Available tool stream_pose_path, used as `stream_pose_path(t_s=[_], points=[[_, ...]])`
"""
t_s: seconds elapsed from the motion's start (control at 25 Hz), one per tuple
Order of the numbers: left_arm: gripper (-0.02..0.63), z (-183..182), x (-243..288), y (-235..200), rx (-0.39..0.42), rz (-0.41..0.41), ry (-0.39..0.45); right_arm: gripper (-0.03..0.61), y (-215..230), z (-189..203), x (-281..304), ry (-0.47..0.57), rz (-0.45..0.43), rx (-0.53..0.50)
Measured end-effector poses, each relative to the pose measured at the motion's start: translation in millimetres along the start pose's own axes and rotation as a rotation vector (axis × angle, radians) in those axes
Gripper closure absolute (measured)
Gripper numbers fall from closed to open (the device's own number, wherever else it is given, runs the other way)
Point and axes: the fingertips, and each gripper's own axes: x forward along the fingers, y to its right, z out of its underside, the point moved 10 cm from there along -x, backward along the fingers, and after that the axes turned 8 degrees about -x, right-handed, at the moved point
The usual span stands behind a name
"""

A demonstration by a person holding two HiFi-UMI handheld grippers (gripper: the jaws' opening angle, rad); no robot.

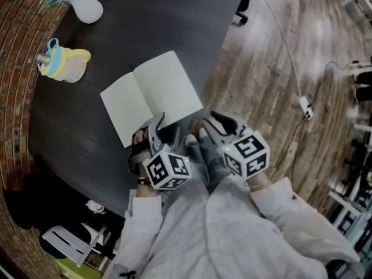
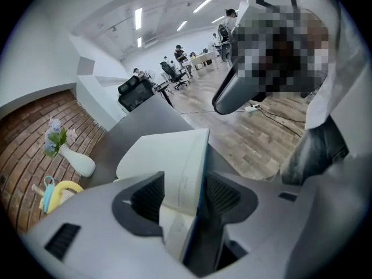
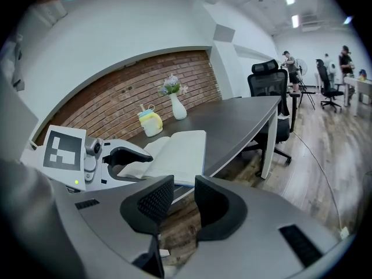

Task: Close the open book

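An open book (image 1: 152, 95) with blank white pages lies on the dark table (image 1: 163, 22), close to its near edge. My left gripper (image 1: 158, 124) is at the book's near edge. In the left gripper view, the near corner of the right half (image 2: 174, 173), pages and blue cover, stands between the wide-apart jaws of the left gripper (image 2: 183, 193); the pads do not visibly press on it. My right gripper (image 1: 212, 121) hovers just off the table edge, right of the book. Its jaws (image 3: 183, 205) are apart with nothing between them, only floor below.
A white vase (image 1: 87, 7) with flowers and a yellow and blue cup (image 1: 64, 63) stand at the table's far left, beside a brick wall. A black office chair (image 3: 270, 92) stands past the table's end. Wooden floor with a cable and power strip (image 1: 305, 106) lies to the right.
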Motion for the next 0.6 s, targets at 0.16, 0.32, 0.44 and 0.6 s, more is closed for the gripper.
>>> stream_pose_path(t_s=[0.16,0.32,0.44,0.6], points=[[0.405,-1.0,6.1,1.6,0.033,-0.01,0.0,0.489,2.5,2.9,2.1,0.011,-0.015,0.016],[0.405,-0.1,10.6,2.4,0.056,-0.013,-0.016,0.489,3.7,9.0,3.8,-0.002,-0.009,0.029],[0.405,-2.3,10.9,2.4,0.067,-0.02,-0.022,0.489,3.9,11.8,3.9,-0.014,-0.013,0.03],[0.407,-2.8,11.2,3.1,0.106,-0.038,-0.023,0.489,3.8,13.6,5.5,-0.019,-0.015,0.027]])
